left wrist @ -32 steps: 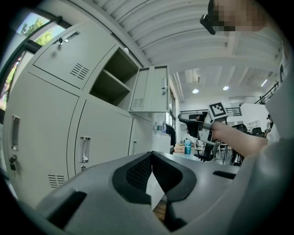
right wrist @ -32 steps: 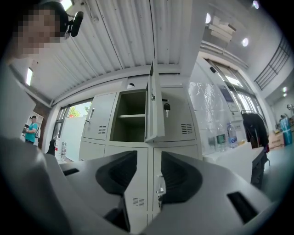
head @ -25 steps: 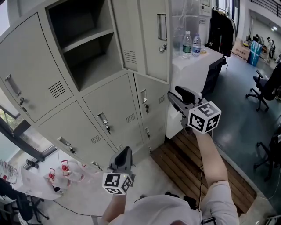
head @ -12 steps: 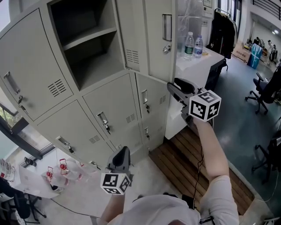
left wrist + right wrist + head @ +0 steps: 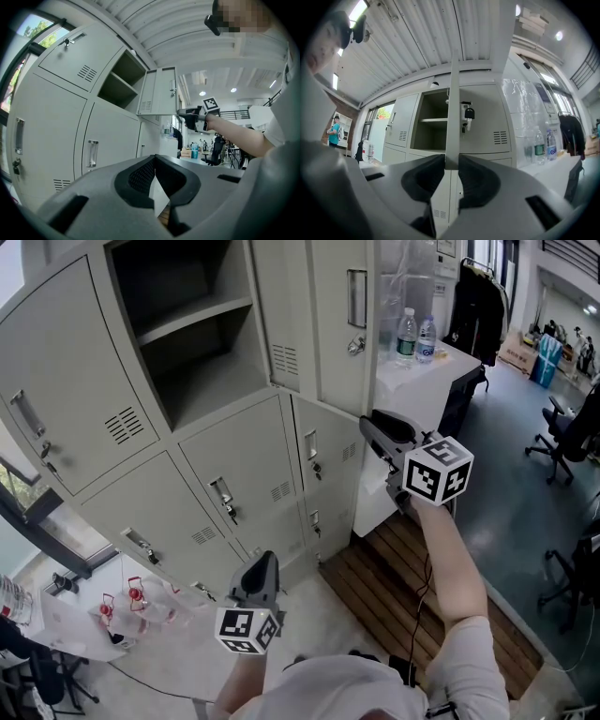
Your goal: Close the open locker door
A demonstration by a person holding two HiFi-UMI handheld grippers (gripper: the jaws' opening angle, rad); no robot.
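Note:
The grey locker door (image 5: 337,324) stands swung open to the right of its empty shelved compartment (image 5: 183,334). My right gripper (image 5: 367,424) is at the door's lower free corner. In the right gripper view the door's thin edge (image 5: 453,108) runs between the jaws of that gripper (image 5: 451,161). The jaws have just been closing, and the pads press on both sides of the edge. A key (image 5: 468,113) hangs in the door's lock. My left gripper (image 5: 263,565) hangs low in front of the lower lockers, and its jaws (image 5: 154,159) are shut on nothing.
Closed lockers (image 5: 239,474) fill the wall below and left of the open one. A white counter (image 5: 441,357) with two bottles (image 5: 405,334) stands right of the door. There are wooden slats (image 5: 403,587) on the floor, office chairs (image 5: 562,437) at the right and a dark coat (image 5: 473,306) behind.
The right gripper has risen slightly to the door's lower corner and its jaws have narrowed onto the edge. The left gripper has stayed where it was.

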